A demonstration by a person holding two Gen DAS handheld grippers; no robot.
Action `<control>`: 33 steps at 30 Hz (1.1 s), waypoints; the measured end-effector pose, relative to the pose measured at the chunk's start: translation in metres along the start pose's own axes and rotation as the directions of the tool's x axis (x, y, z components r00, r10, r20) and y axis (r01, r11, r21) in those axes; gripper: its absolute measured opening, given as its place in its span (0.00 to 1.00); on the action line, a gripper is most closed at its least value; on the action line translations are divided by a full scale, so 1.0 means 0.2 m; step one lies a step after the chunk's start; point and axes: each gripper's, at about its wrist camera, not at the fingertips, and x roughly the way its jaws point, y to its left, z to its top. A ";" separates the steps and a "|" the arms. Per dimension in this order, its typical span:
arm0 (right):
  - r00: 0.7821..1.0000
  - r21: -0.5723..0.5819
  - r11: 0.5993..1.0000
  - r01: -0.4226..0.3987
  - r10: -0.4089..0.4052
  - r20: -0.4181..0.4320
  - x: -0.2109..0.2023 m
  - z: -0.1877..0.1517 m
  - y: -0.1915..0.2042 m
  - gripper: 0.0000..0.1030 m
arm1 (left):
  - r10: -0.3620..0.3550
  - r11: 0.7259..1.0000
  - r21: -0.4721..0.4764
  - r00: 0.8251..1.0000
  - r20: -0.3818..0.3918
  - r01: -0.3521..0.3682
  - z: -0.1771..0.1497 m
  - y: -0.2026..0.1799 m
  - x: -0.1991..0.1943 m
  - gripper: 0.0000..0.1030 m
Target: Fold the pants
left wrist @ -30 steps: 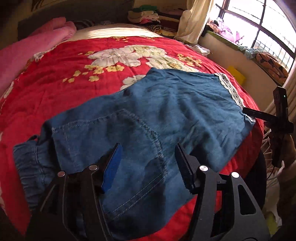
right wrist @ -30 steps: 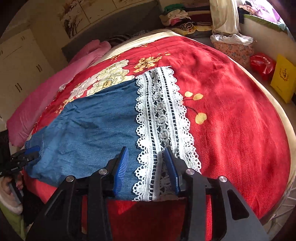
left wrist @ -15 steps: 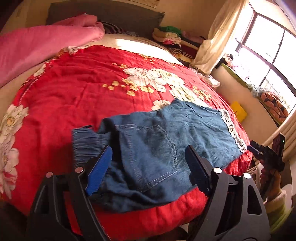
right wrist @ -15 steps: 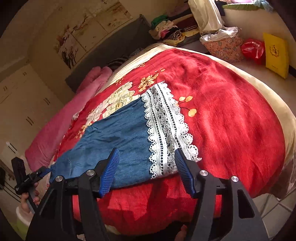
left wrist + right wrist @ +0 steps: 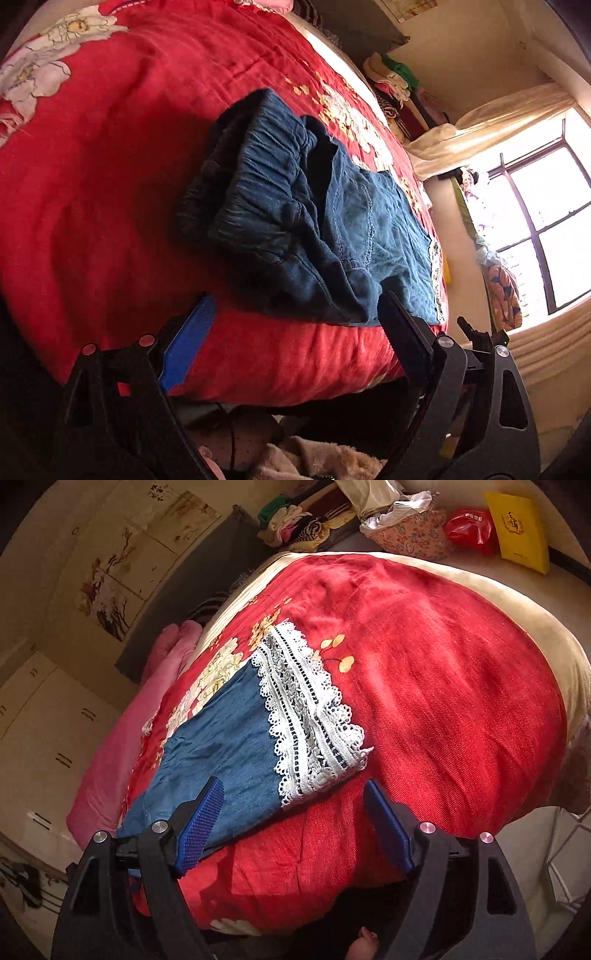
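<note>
Blue denim pants (image 5: 343,221) lie flat on the red flowered bedspread (image 5: 110,166), close to its near edge. Their gathered elastic waistband (image 5: 266,184) faces my left gripper (image 5: 295,328), which hangs just off the bed edge. Its jaws are opening, and no cloth is between them. In the right wrist view the same pants (image 5: 221,738) end in a white lace hem (image 5: 310,716). My right gripper (image 5: 295,816) sits just short of that hem's near corner. Its jaws are opening too, and the pads touch nothing.
A pink blanket (image 5: 122,738) lies along the far side of the bed. Stacked clothes (image 5: 295,520), a floral basket (image 5: 410,535), a red bag (image 5: 469,528) and a yellow bag (image 5: 521,535) stand beyond the bed. A bright window (image 5: 543,229) is on the right wall.
Both grippers have spread their jaws and drawn back toward the bed edge. The left one slid along to the waistband end and rolled. The right one came off the lace hem.
</note>
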 end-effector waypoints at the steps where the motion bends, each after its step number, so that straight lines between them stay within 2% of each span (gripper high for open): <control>1: 1.000 -0.004 1.000 0.004 -0.004 -0.010 0.01 0.00 0.00 0.75 | -0.022 1.000 -0.003 1.000 -0.009 0.022 0.00 -0.01 0.03 0.80; 3: 0.999 -0.013 0.999 0.040 -0.041 -0.028 0.05 0.00 0.01 0.75 | -0.045 0.998 -0.032 0.999 -0.009 0.045 0.02 -0.02 0.08 0.80; 6: 1.000 0.017 1.000 0.021 -0.020 -0.023 0.07 0.00 -0.01 0.75 | -0.083 0.993 -0.081 0.997 0.005 0.083 0.05 -0.02 0.13 0.80; 8: 1.000 0.043 0.999 0.006 -0.005 -0.027 0.09 0.01 -0.03 0.75 | -0.148 0.978 -0.148 0.989 0.021 0.150 0.07 0.01 0.15 0.68; 9: 0.999 0.046 0.999 0.003 -0.002 -0.035 0.10 0.01 -0.03 0.74 | -0.175 0.967 -0.185 0.984 0.028 0.177 0.08 0.03 0.17 0.56; 10: 0.999 0.044 0.999 0.004 -0.002 -0.040 0.11 0.01 -0.03 0.71 | -0.183 0.959 -0.213 0.982 0.037 0.187 0.09 0.05 0.18 0.39; 11: 0.999 0.037 0.999 0.010 -0.008 -0.041 0.11 0.02 -0.03 0.68 | -0.171 0.959 -0.222 0.984 0.042 0.176 0.10 0.06 0.18 0.29; 12: 0.999 0.038 0.999 0.013 -0.011 -0.036 0.11 0.02 -0.03 0.58 | -0.156 0.961 -0.223 0.987 0.047 0.163 0.10 0.06 0.19 0.18; 13: 0.999 0.046 0.999 0.009 -0.008 -0.034 0.12 0.04 -0.04 0.46 | -0.148 0.963 -0.221 0.988 0.049 0.156 0.10 0.06 0.19 0.15; 14: 0.999 0.055 0.999 0.001 0.001 -0.034 0.12 0.05 -0.05 0.40 | -0.143 0.965 -0.213 0.988 0.050 0.150 0.10 0.05 0.18 0.14; 15: 0.999 0.061 0.998 -0.011 0.013 -0.032 0.13 0.06 -0.06 0.23 | -0.134 0.969 -0.200 0.990 0.052 0.142 0.10 0.04 0.18 0.13; 16: 0.999 0.069 0.997 -0.023 0.025 -0.030 0.13 0.07 -0.06 0.16 | -0.122 0.974 -0.183 0.991 0.059 0.131 0.11 0.03 0.16 0.12; 20: 1.000 0.035 0.999 -0.017 0.017 0.011 0.07 0.06 -0.03 0.14 | -0.083 0.990 -0.107 0.993 0.087 0.092 0.15 -0.02 0.05 0.11; 23: 0.998 -0.005 0.999 0.051 -0.051 -0.022 0.10 0.01 -0.03 0.14 | -0.048 0.996 -0.070 0.996 0.081 0.054 0.14 -0.01 0.04 0.11; 25: 0.997 -0.020 0.998 0.067 -0.068 -0.028 0.12 -0.01 -0.04 0.14 | -0.066 0.992 -0.104 0.996 0.057 0.071 0.14 0.08 0.07 0.11; 28: 0.997 -0.028 0.997 0.074 -0.075 -0.033 0.12 0.00 -0.05 0.14 | -0.132 0.978 -0.157 0.990 0.045 0.138 0.12 0.20 0.10 0.14; 29: 0.996 -0.037 0.996 0.079 -0.080 -0.034 0.12 0.00 -0.05 0.14 | -0.143 0.977 -0.150 0.989 0.046 0.148 0.11 0.20 0.10 0.15; 33: 0.995 -0.033 0.996 0.086 -0.087 -0.041 0.11 0.01 -0.05 0.18 | -0.109 0.990 -0.087 0.992 0.056 0.114 0.11 0.15 0.05 0.21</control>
